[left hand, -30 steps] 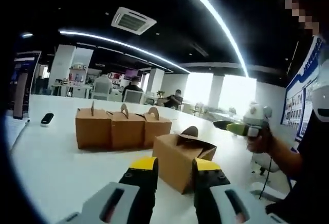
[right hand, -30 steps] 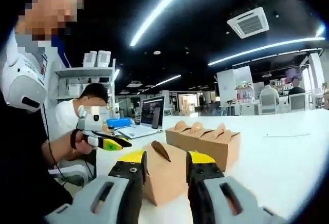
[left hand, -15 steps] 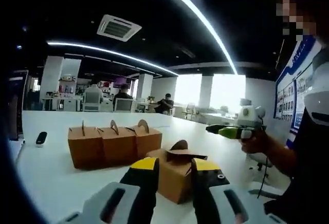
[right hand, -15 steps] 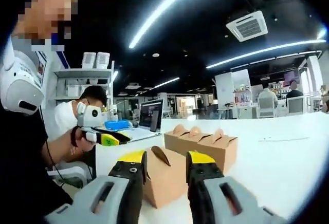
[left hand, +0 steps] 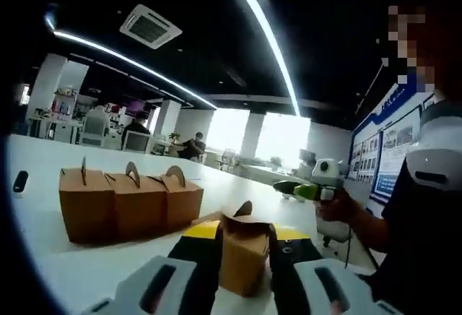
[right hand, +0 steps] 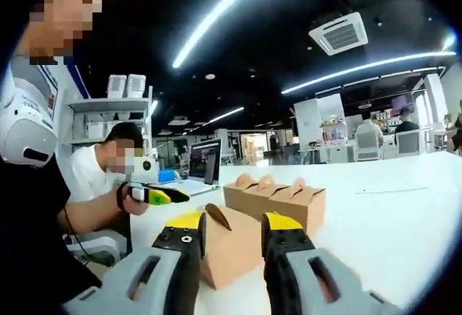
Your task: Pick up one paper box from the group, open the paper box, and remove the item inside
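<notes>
A single brown paper box (left hand: 244,257) with a raised top flap stands on the white table (left hand: 86,264). It appears in the gap between the jaws of my left gripper (left hand: 244,232), which is open; I cannot tell whether they touch it. A row of three handled brown boxes (left hand: 130,203) stands to the left. In the right gripper view the single box (right hand: 229,257) sits just beyond my open right gripper (right hand: 229,222), and the box row (right hand: 278,198) lies behind it. The other gripper (right hand: 160,195) is held by a hand at the left.
The right gripper (left hand: 299,188) is held in a hand at the right of the left gripper view. A laptop (right hand: 202,167) lies at the table's far end, beside a seated person (right hand: 101,174). A small dark object (left hand: 19,181) lies at the far left.
The left gripper view has come closer to the single box, which now fills the gap between its jaws. The right gripper view has barely shifted. Both grippers stay open.
</notes>
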Demonstrator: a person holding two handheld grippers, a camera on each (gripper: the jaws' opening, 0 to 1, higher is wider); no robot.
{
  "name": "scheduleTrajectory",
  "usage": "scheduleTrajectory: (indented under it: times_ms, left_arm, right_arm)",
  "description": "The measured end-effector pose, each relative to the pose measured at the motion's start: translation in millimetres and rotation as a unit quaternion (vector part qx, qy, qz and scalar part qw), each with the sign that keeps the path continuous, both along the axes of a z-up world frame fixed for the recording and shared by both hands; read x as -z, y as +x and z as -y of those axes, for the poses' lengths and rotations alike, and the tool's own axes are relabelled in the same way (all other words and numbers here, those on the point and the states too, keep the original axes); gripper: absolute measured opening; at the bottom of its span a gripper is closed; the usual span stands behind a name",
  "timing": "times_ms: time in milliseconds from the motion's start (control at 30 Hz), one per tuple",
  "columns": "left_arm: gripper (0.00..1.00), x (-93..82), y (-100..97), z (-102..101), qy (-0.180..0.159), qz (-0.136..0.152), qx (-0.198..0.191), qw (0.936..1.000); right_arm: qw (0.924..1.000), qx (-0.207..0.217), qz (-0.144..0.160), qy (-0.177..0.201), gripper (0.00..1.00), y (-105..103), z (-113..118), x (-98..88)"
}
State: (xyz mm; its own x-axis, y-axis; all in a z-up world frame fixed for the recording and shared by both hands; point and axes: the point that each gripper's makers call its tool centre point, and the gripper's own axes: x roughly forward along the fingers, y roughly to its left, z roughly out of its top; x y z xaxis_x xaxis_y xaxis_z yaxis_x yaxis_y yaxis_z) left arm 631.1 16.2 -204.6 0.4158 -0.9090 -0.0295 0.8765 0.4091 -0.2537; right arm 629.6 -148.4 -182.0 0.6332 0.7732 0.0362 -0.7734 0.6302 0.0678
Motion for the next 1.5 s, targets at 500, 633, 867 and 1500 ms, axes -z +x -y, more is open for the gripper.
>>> scheduleTrajectory:
  times_ms: [500, 633, 867, 1500]
  left_arm:
    - [0.38, 18.7, 12.2, 27.6, 0.125, 0.046, 0.081, 0.9878]
    - [0.38, 23.6, 16.6, 31.0, 0.127, 0.031, 0.095, 0.9869]
    - [0.39, 29.6, 22.8, 35.8, 0.172, 0.055, 0.114, 0.9770]
    - [0.37, 33.7, 22.8, 48.2, 0.182, 0.045, 0.136, 0.9728]
  right_arm:
    - [0.9998, 0.018, 0.011, 0.001, 0.31, 9.1, 3.2, -0.4]
    - [0.9996, 0.015, 0.010, 0.020, 0.31, 11.4, 4.0, -1.6]
    - [1.0000, 0.001, 0.001, 0.008, 0.31, 5.5, 0.1, 0.5]
    - [0.9995, -0.005, -0.012, -0.030, 0.29, 4.2, -18.9, 20.2]
